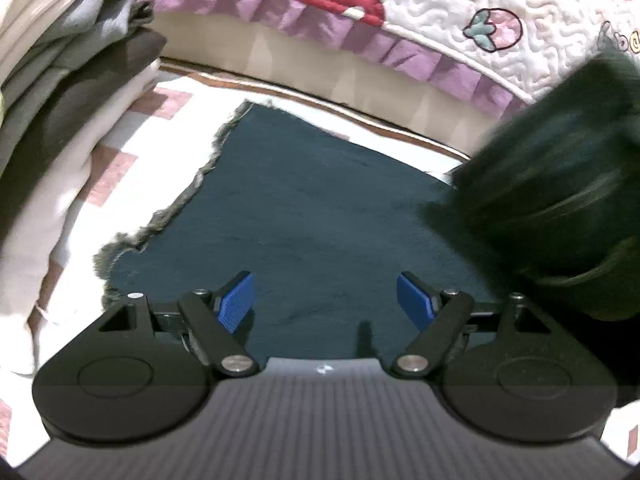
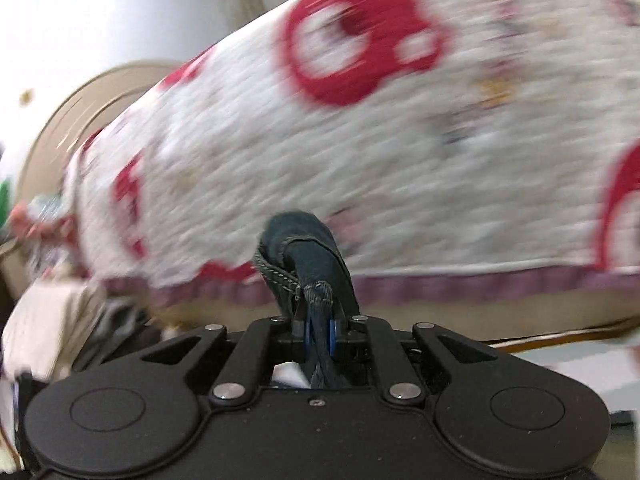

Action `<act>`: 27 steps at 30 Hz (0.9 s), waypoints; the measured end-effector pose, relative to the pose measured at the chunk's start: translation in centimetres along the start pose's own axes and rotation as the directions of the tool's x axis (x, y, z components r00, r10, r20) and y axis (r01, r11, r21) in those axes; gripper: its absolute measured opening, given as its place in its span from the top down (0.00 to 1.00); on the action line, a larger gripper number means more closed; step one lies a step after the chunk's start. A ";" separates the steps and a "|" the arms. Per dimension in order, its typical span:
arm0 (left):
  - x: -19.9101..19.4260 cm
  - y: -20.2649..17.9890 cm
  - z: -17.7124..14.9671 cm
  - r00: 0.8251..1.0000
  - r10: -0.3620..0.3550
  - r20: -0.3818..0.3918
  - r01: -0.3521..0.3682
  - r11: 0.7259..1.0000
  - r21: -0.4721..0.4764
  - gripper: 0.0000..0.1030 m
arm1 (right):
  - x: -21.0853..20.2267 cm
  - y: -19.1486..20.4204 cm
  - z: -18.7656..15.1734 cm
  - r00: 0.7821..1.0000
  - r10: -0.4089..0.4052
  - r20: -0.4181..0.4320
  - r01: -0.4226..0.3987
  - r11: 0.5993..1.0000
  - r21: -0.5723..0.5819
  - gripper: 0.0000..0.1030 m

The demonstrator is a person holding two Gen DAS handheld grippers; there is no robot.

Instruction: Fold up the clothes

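Note:
A dark teal garment [image 1: 304, 208] with a frayed grey edge lies flat on the checked bedsheet [image 1: 132, 152] in the left wrist view. My left gripper [image 1: 326, 300] hangs just above it, its blue pads [image 1: 236, 300] wide apart with nothing between them. A blurred dark fold of the same cloth [image 1: 552, 184] is lifted at the right. In the right wrist view, my right gripper [image 2: 318, 332] is shut on a bunched hem of the dark garment [image 2: 308, 252], which sticks up from between the pads.
A stack of folded grey, brown and cream clothes [image 1: 68, 92] stands at the left. A white quilt with red shapes and a purple frill [image 1: 440, 12] lies across the back; it fills the blurred right wrist view as quilt [image 2: 360, 140]. A round tan object [image 2: 68, 120] sits far left.

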State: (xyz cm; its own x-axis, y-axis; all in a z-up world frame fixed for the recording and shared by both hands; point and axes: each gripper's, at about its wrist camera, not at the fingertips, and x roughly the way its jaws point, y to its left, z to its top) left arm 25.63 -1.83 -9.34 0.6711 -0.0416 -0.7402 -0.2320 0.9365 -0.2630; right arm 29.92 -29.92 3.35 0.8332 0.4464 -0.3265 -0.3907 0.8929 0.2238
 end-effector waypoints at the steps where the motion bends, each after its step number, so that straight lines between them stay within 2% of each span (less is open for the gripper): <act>1: 0.2 0.5 -0.1 1.000 0.004 -0.012 -0.004 1.000 0.005 0.24 | 1.7 1.5 -1.2 0.999 0.026 -0.044 -0.028 0.999 -0.029 0.89; 4: 0.6 1.5 -0.8 0.999 0.006 -0.049 -0.007 1.000 -0.005 0.24 | 6.2 4.1 -5.3 0.978 0.048 -0.201 -0.059 0.997 -0.050 0.88; 6: 0.6 2.0 -1.3 0.998 -0.013 -0.067 0.011 0.999 -0.032 0.24 | 7.7 3.9 -7.0 0.945 0.088 -0.315 -0.088 0.996 0.014 0.84; 8: 0.5 2.0 -1.7 0.996 -0.037 -0.079 0.033 0.998 -0.048 0.24 | 7.3 2.6 -7.7 0.903 0.165 -0.396 -0.135 0.985 0.103 0.82; 11: 0.1 1.6 -2.0 0.994 -0.075 -0.080 0.070 0.995 -0.065 0.24 | 5.5 0.4 -7.7 0.833 0.268 -0.484 -0.199 0.961 0.191 0.63; 12: -0.1 1.4 -2.0 0.992 -0.094 -0.079 0.088 0.993 -0.078 0.24 | 4.6 -0.3 -7.7 0.818 0.292 -0.496 -0.210 0.954 0.216 0.55; 13: -0.2 1.5 -2.1 0.988 -0.134 -0.082 0.124 0.985 -0.119 0.24 | 3.4 -1.2 -7.6 0.814 0.311 -0.490 -0.217 0.946 0.241 0.53; 15: -0.3 1.8 -2.4 0.974 -0.208 -0.092 0.185 0.960 -0.212 0.24 | 1.2 -3.4 -7.2 0.835 0.311 -0.455 -0.199 0.940 0.277 0.49; 17: -0.6 2.2 -3.1 0.959 -0.270 -0.086 0.234 0.926 -0.295 0.23 | -0.9 -5.7 -7.5 0.867 0.241 -0.437 -0.125 0.952 0.278 0.47; 19: -0.9 2.3 -3.6 0.948 -0.310 -0.068 0.269 0.899 -0.347 0.21 | -2.7 -8.1 -8.6 0.887 0.164 -0.431 -0.033 0.955 0.295 0.47; 21: -1.0 2.1 -3.8 0.945 -0.324 -0.044 0.287 0.887 -0.362 0.21 | -3.8 -10.4 -9.8 0.897 0.114 -0.427 0.048 0.935 0.351 0.47; 23: -0.8 1.7 -3.7 0.944 -0.329 -0.023 0.299 0.882 -0.364 0.21 | -4.7 -12.6 -10.7 0.907 0.093 -0.412 0.103 0.898 0.429 0.48; 25: -0.3 1.3 -3.6 0.942 -0.335 -0.008 0.309 0.877 -0.369 0.19 | -5.6 -13.7 -10.9 0.917 0.070 -0.393 0.133 0.874 0.467 0.48; 27: 0.6 0.8 -3.4 0.938 -0.347 -0.018 0.313 0.868 -0.386 0.17 | -6.3 -14.0 -10.9 0.929 0.037 -0.367 0.150 0.871 0.467 0.47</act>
State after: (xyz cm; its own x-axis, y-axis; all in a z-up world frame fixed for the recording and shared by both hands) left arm 23.51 -2.32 -12.11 0.6969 -0.3703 -0.6142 -0.2624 0.6654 -0.6988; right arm 25.90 -44.63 -7.70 0.6162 0.4695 -0.6324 -0.0328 0.8175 0.5750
